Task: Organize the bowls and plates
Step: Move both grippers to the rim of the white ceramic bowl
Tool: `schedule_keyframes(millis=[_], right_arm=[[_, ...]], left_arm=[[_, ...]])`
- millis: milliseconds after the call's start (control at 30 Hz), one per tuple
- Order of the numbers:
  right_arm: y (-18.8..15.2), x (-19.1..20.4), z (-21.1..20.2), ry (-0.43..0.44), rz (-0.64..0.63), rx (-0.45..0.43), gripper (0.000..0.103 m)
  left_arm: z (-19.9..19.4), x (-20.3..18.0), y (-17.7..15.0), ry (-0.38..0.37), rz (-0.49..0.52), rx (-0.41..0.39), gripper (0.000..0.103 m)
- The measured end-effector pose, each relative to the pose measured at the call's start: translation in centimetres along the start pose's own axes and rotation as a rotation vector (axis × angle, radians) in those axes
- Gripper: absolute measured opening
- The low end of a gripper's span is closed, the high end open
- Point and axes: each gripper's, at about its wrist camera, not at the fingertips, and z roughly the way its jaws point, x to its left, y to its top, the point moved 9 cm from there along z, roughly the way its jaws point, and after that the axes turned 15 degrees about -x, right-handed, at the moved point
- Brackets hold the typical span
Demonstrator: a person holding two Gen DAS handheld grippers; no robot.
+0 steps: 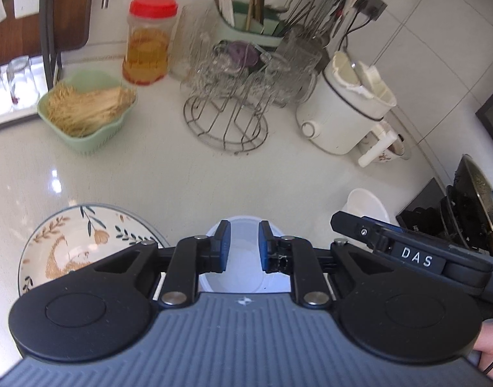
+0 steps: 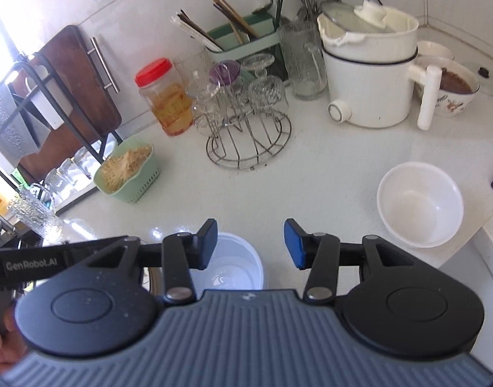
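A small translucent white bowl (image 1: 243, 267) sits on the white counter (image 1: 182, 177) right below my left gripper (image 1: 243, 245). Its blue pads stand only a narrow gap apart with nothing between them, so it is open. A flower-patterned plate (image 1: 69, 245) lies to the left of that bowl. In the right wrist view the same bowl (image 2: 236, 267) lies under the left finger of my right gripper (image 2: 250, 242), which is open and empty. An opaque white bowl (image 2: 420, 204) stands apart at the right, also seen from the left wrist as a white bowl (image 1: 365, 203).
At the back stand a green basket of dry noodles (image 1: 85, 109), a red-lidded jar (image 1: 148, 42), a wire rack of glasses (image 1: 227, 119) and a white electric pot (image 1: 340, 116). A stove with a pan (image 1: 472, 200) is at the right. The counter edge (image 2: 491, 242) runs past the white bowl.
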Motion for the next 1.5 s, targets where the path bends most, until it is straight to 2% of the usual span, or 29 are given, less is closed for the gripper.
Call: schedule_keyframes(millis=[367, 500, 700, 867, 1033, 1167, 1333, 1500], right_arm=[[2.8, -1.3, -1.0, -0.011, -0.029, -0.087, 0.049], [3.9, -3.0, -1.2, -0.034, -0.017, -0.117, 0.049], [4.7, -6.8, -2.1, -0.093, 0.003, -0.133, 0.049], [5.3, -9.5, -2.5, -0.128, 0.014, -0.147, 0.049], [5.1, -12.2, -2.7, -0.171, 0.019, -0.160, 0.049], [4.0, -14.5, -2.3, -0.204, 0.042, -0.148, 0.049], [2.2, -16.8, -1.3, -0.245, 0.047, -0.122, 0.049], [1.3, -17.9, -0.5, -0.250, 0.016, -0.128, 0.049]], left_arm=[[0.4, -3.0, 2.2, -0.047, 0.069, -0.036, 0.020], [1.6, -5.4, 2.5, -0.083, 0.109, -0.031, 0.020], [3.3, -9.8, 3.0, -0.136, 0.176, -0.065, 0.020], [5.1, -12.8, 2.8, -0.169, 0.194, -0.048, 0.020], [7.7, -14.9, 1.6, -0.179, 0.230, -0.006, 0.031], [9.9, -16.2, 0.0, -0.188, 0.271, 0.032, 0.049], [13.0, -16.9, -1.9, -0.179, 0.324, 0.076, 0.050], [15.9, -16.9, -3.0, -0.185, 0.298, 0.113, 0.050]])
